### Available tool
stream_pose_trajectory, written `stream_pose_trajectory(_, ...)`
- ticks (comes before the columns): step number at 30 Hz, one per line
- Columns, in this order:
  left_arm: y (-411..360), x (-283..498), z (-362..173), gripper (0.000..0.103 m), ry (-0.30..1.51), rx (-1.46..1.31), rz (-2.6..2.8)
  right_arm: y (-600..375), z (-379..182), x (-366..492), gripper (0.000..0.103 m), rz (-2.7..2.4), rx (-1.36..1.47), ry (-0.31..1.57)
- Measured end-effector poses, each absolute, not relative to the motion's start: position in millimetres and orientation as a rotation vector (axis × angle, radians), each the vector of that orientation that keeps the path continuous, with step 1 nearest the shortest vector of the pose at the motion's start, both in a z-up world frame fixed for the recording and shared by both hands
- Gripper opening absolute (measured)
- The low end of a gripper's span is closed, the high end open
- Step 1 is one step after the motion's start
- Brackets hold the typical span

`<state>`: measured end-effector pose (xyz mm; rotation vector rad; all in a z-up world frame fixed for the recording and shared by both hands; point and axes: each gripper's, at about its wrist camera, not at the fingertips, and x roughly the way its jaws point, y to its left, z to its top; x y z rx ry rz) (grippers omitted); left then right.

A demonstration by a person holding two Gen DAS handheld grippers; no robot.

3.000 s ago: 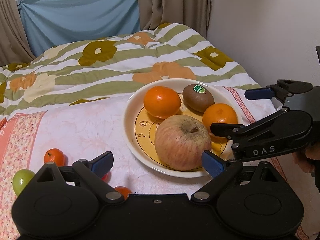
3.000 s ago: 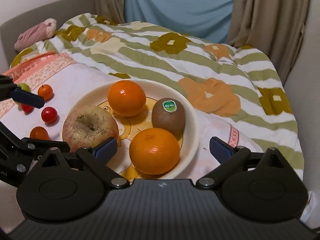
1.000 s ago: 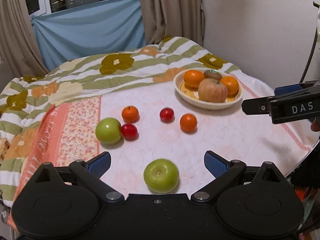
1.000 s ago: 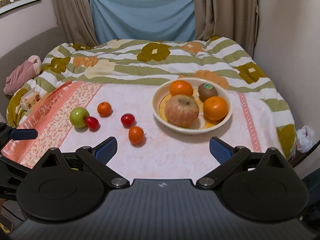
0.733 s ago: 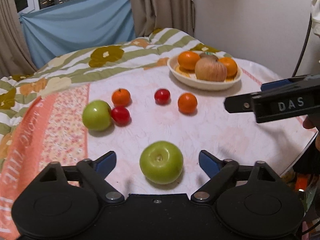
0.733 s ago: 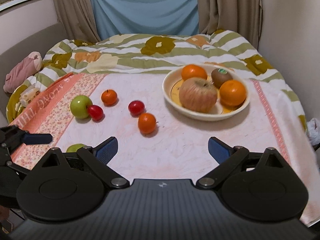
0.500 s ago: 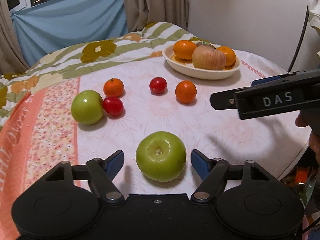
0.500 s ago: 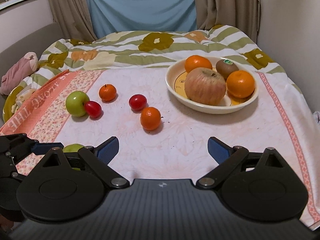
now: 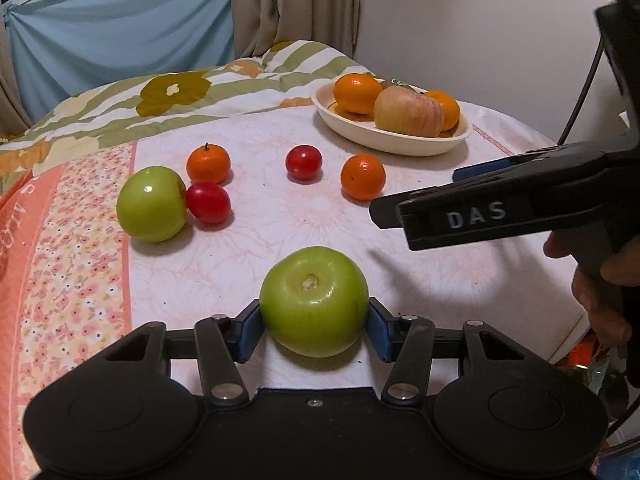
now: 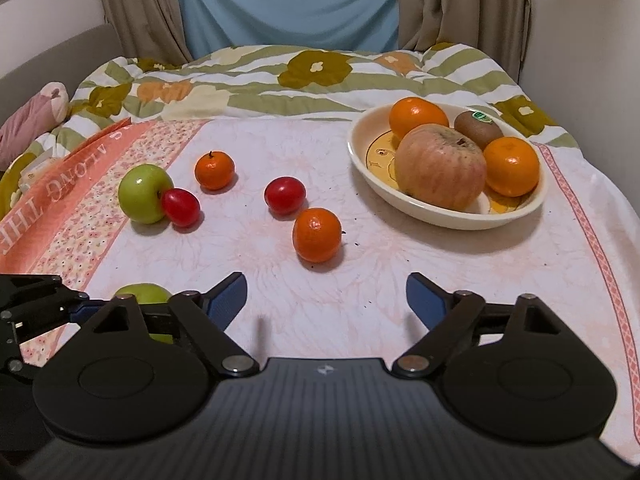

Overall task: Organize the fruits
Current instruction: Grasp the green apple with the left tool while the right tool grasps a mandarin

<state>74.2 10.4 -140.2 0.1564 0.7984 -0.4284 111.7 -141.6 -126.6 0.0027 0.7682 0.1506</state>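
Apple point(image 9: 314, 300) sits squeezed between the left claw's point(image 9: 314, 320) pads, near the bowl point(image 9: 390, 136). Right claw point(image 10: 326, 300) is apart, holding nothing. Next, lift it gently.

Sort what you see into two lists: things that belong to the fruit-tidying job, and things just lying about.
Job: near green apple in left gripper; far green apple; two small oranges; two red fruits; fruit bowl; right gripper.

Lying about: quilt; pink bundle; curtains.
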Motion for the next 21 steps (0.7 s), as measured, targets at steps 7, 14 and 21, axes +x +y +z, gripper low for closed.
stream_pose_trajectory(7, 19, 76, -140, 0.058, 0.793, 0.155, -0.400, -137, -134, 129, 0.087, 0.145, 0.012, 0.776)
stream_pose_trajectory(14, 28, 78, -140, 0.058, 0.790, 0.160, -0.368, -132, -136, 149, 0.074, 0.122, 0.036, 0.782)
stream_pose_trajectory(21, 33, 79, -139, 0.058, 0.788, 0.156, -0.345, -129, -142, 163, 0.061, 0.080, 0.074, 0.801)
